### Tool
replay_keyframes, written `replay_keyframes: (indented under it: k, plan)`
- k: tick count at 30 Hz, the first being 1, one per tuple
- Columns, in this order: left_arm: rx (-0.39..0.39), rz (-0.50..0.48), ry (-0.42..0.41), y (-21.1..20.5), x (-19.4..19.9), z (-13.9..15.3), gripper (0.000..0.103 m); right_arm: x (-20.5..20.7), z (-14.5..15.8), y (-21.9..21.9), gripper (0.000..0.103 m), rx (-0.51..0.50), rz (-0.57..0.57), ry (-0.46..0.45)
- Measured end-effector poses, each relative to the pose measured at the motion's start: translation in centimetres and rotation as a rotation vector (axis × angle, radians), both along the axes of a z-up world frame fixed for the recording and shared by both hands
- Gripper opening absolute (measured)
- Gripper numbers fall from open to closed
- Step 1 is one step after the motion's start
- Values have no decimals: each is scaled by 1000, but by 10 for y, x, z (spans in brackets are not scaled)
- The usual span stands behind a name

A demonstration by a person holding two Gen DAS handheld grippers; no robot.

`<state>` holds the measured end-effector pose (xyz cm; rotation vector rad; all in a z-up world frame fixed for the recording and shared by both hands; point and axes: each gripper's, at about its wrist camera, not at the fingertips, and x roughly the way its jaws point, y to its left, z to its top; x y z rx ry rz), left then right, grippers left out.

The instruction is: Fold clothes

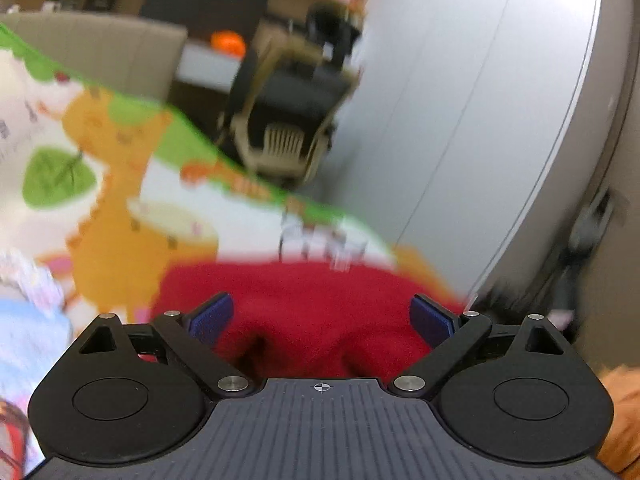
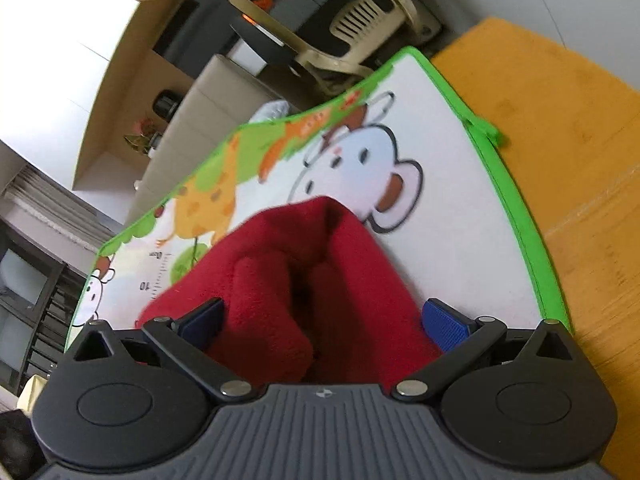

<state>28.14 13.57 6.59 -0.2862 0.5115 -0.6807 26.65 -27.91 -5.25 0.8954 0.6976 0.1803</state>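
Observation:
A red fleece garment [image 1: 300, 292] lies bunched on a cartoon-animal play mat [image 1: 120, 208] with a green border. In the left wrist view, which is motion-blurred, my left gripper [image 1: 322, 316] is open, its blue pads [image 1: 212, 316] wide apart over the red fabric. In the right wrist view the same red garment [image 2: 304, 248] rises in thick folds to a peak on the mat [image 2: 440, 200]. My right gripper [image 2: 324, 318] is also open, with the folds between its spread pads [image 2: 444, 326]. Neither gripper pinches the cloth.
An orange surface [image 2: 560, 140] lies beyond the mat's right edge. A beige plastic chair [image 2: 360, 20] stands past the mat's far edge, next to a grey wall [image 1: 480, 100]. A light blue and white cloth [image 1: 28, 332] lies at the left. Shelves [image 2: 120, 120] stand behind.

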Motion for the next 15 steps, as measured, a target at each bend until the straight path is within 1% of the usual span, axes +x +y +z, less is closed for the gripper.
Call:
replay_keyframes:
  k: [2, 3, 5, 6, 7, 8, 9, 10, 11, 12, 14, 15]
  plan:
    - [-47, -29, 32, 4, 6, 0, 97, 6, -4, 1, 103, 58, 39, 6]
    - [-41, -45, 56, 0, 10, -7, 97, 10, -5, 2, 103, 90, 65, 9]
    - [27, -57, 128, -14, 20, -34, 97, 18, -6, 5, 103, 178, 94, 20]
    - [49, -62, 155, -19, 24, -47, 97, 23, -6, 8, 103, 221, 104, 27]
    - [65, -68, 177, -24, 27, -60, 98, 26, -2, 12, 103, 229, 113, 28]
    - [72, -71, 166, -26, 27, -66, 98, 30, 14, 25, 103, 190, 146, -6]
    - [77, -67, 154, -27, 25, -66, 98, 32, 33, 41, 103, 119, 199, -60]
    - [83, -62, 147, -28, 23, -66, 98, 31, 50, 56, 103, 30, 241, -105]
    - [90, -54, 143, -28, 22, -65, 98, 27, 75, 82, 103, -127, 298, -178]
    - [96, -46, 145, -27, 21, -66, 99, 21, 91, 104, 103, -248, 348, -248]
    - [99, -33, 149, -23, 18, -69, 101, 7, 111, 138, 103, -408, 418, -352]
    - [95, -30, 150, -20, 17, -70, 102, 1, 118, 153, 103, -468, 450, -400]
